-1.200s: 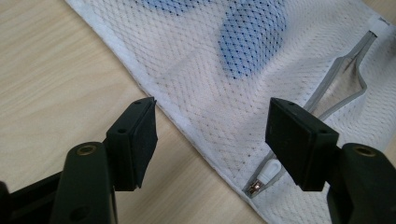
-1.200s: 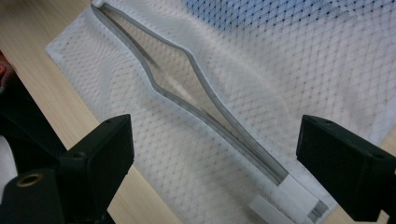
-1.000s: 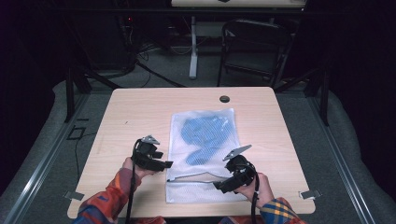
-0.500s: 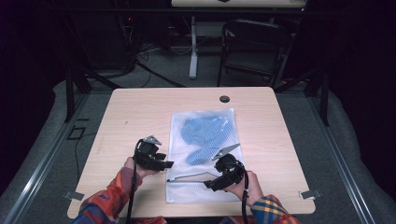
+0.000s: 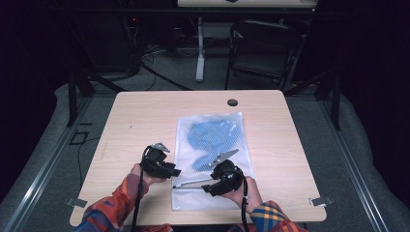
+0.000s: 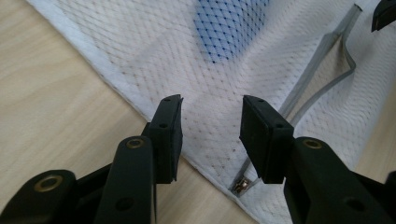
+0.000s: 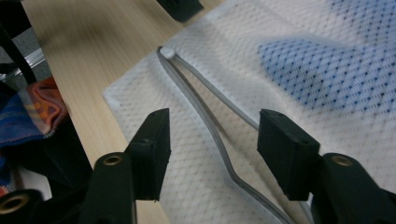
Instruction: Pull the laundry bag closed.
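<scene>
White mesh bag (image 5: 209, 159) (zipper gaping) holds blue cloth (image 5: 212, 140); each hand-held gripper's jaws closing, grasping nothing.

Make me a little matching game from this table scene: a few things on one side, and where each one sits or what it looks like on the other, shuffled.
Things:
1. mesh laundry bag
2. blue garment
3. zipper
4. round hole

Descriptions:
A. partly open, a gap between its two grey tapes
B. dark, near the table's far edge
C. white, flat on the wooden table
D. inside the bag, seen through the netting

Pairs: 1-C, 2-D, 3-A, 4-B
</scene>
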Available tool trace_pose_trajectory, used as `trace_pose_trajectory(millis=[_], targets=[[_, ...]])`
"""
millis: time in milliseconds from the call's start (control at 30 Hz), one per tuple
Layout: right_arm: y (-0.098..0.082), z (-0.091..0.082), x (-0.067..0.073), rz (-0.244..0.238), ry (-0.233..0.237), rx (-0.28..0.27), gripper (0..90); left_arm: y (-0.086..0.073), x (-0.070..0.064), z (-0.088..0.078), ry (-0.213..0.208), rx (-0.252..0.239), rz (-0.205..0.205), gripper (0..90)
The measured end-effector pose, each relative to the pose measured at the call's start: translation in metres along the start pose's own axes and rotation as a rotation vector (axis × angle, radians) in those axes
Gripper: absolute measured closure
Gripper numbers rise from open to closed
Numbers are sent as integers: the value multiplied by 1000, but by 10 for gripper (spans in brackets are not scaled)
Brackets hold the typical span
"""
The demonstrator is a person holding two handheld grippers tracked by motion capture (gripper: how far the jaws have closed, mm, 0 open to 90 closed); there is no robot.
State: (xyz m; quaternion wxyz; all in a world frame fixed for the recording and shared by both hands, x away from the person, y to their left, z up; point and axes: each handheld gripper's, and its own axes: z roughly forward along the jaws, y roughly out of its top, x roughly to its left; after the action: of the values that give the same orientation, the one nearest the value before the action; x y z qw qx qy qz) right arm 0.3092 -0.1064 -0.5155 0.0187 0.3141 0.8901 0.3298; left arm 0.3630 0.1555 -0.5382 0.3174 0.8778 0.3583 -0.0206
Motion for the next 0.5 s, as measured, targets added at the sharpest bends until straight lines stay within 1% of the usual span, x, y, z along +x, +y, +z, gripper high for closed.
trace_pose_trajectory(millis=[67,100,133,233,300,333,367,400,433,467,500], targets=[[1,2,1,1,1,-10,468,0,0,1,-7,6,4,618],[4,6,3,-7,21,4,507,0,0,2,-10,9,7,631],[4,8,4,2,27,4,519,0,0,2,-14,17,9,638],[7,17,8,-11,47,25,562,-1,1,3,-22,29,12,669],[8,20,9,-16,50,28,576,-1,2,3,-24,35,11,693],[10,23,10,-22,52,31,604,-2,2,3,-26,40,9,693],[13,28,13,-30,65,35,624,-2,3,3,-33,54,9,716],[14,30,15,-26,68,36,632,-2,3,3,-33,54,9,721],[16,33,17,-33,79,42,641,-3,4,3,-36,64,6,732],[16,33,17,-33,79,42,641,-3,5,3,-39,72,5,732],[20,38,19,-32,90,42,656,-4,5,4,-40,77,1,746]])
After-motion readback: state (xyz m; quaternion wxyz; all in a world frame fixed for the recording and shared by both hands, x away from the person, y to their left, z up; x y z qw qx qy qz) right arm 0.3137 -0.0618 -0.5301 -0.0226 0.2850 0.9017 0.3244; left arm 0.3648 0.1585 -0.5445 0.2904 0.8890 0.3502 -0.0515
